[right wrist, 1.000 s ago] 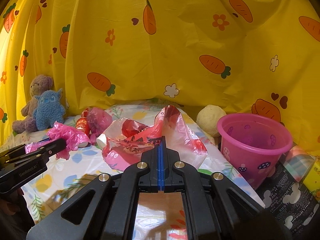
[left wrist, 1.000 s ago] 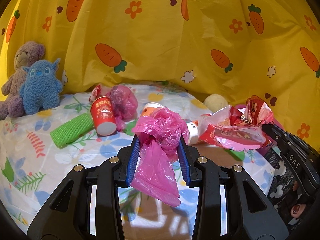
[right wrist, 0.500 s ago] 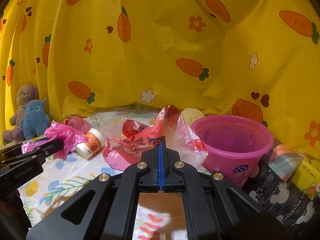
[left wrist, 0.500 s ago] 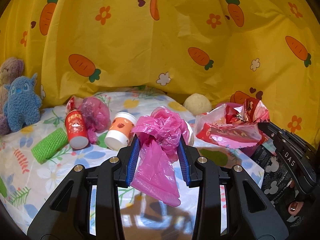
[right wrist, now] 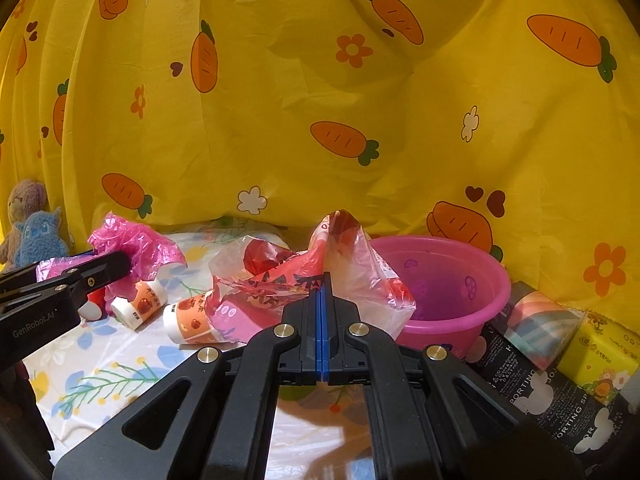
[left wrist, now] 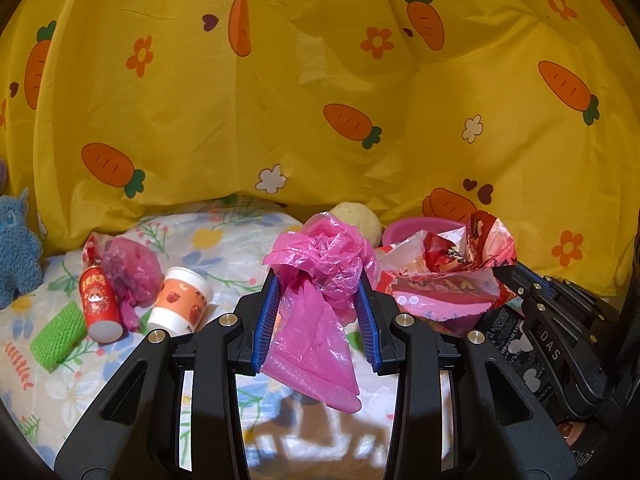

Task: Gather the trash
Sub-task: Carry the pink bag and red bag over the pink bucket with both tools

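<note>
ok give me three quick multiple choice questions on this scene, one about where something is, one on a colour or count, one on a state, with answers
1. Where is the pink bucket relative to the red printed bag in the right wrist view?
A. Left of it
B. Behind it, to the right
C. Hanging on the curtain

2. What colour is the mesh roll lying on the floral sheet?
A. Green
B. Blue
C. Orange

3. What is the left gripper doing?
A. Standing open and empty
B. Clamping a paper cup
C. Clamping a crumpled pink plastic bag

Answers:
1 B, the bucket's rim shows past the bag's right edge.
2 A, it is bright green beside the red cup.
3 C, pink plastic fills the gap between the blue pads and hangs below them.
</note>
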Demonstrator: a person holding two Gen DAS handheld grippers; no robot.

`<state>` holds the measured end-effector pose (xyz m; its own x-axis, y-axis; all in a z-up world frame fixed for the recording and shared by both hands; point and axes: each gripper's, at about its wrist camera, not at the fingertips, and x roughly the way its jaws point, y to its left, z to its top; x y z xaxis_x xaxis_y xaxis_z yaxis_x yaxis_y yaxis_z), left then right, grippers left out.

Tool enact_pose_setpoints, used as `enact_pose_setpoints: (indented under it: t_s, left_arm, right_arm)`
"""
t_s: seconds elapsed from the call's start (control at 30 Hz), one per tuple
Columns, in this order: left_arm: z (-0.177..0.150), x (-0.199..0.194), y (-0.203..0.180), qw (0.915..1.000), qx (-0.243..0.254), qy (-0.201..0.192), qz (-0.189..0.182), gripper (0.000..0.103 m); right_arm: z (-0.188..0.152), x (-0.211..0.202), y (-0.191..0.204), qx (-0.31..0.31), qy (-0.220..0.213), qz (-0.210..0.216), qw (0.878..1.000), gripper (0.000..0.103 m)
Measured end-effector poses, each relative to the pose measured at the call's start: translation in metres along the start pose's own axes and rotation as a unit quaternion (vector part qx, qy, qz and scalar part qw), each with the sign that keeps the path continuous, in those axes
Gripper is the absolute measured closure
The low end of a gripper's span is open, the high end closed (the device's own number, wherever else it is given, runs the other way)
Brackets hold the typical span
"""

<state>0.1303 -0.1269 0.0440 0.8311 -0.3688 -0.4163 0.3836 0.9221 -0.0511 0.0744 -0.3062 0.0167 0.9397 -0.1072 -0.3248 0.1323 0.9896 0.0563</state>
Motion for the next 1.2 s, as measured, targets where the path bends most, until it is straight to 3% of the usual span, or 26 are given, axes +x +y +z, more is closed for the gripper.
enact_pose_setpoints:
  t_s: [0.8,1.2]
  left_arm:
    - [0.050,0.092,-0.100,0.9907,0.050,-0.018,-0.125,0.067]
    - [0.045,0.140,-0.125,0.9870,0.053,0.012,-0.151,0.066]
  right_arm:
    - [0.029,0.039,-0.095,0.043,-0.017,-0.129,0.991,0.102]
    - [0.026,0.070,-0.111,0.050,0.009,-0.130,0.990,0.102]
